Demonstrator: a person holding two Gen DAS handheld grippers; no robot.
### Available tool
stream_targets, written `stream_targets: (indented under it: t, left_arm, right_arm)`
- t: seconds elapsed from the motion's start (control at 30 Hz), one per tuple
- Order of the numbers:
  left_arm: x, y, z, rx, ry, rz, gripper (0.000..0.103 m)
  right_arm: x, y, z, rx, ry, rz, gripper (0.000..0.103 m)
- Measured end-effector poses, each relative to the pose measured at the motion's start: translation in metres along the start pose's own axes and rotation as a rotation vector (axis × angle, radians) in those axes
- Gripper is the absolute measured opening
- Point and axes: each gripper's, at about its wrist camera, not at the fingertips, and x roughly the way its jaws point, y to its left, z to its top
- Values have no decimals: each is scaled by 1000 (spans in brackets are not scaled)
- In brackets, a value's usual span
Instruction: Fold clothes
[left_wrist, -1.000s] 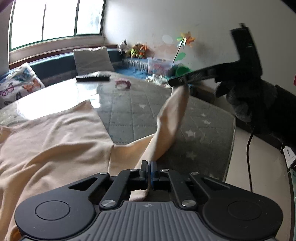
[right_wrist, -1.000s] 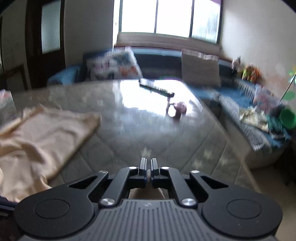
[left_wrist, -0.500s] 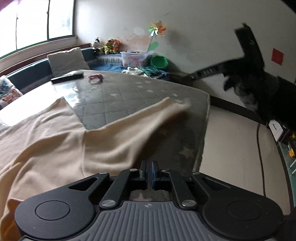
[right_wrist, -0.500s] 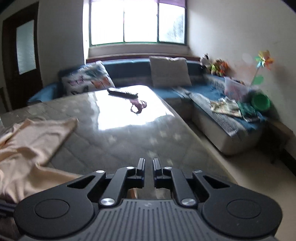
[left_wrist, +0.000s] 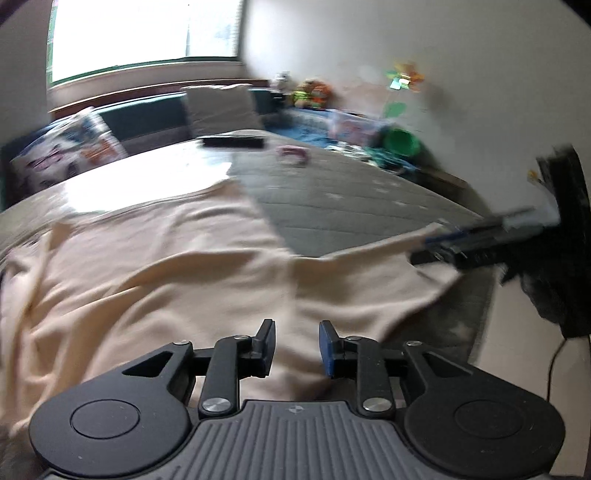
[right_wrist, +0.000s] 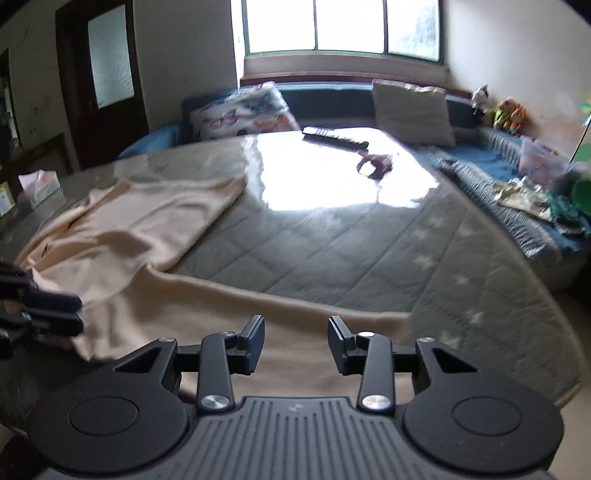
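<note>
A cream garment (left_wrist: 177, 266) lies spread on the quilted bed (left_wrist: 351, 199). Both claws, left claw (left_wrist: 293, 345) and right claw (right_wrist: 296, 341), are opening, apparently pinching nothing; its near hem runs crosswise just beneath them.

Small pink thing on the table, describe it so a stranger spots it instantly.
Start at the big grey quilted table and go to its far end by the window, where the glare sits. The pink thing lies there, just nearer than the black remote. It is the only small pink looped item on the table.

Black hand-held gripper (left_wrist: 293, 341): 2 blue-padded fingers, silver screws, ribbed grey base.
</note>
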Motion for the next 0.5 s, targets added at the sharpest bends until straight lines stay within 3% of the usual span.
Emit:
stream_targets:
  t: [0.13,0.33,0.43,0.5]
  left_arm:
    - [-14,40,2,-109,-10,107,29]
    - [-15,101,18,-232,-7,313,29]
    - [-8,122,27,-232,5,394,29]
    - [-2,133,33,-225,11,410,29]
  right_arm:
    - [9,9,2,-20,10,-3,40]
    - [16,33,16,-61,-4,58,41]
    - [21,42,19,-71,-5,88,41]
    - [23,46,21,-71,-2,103,41]
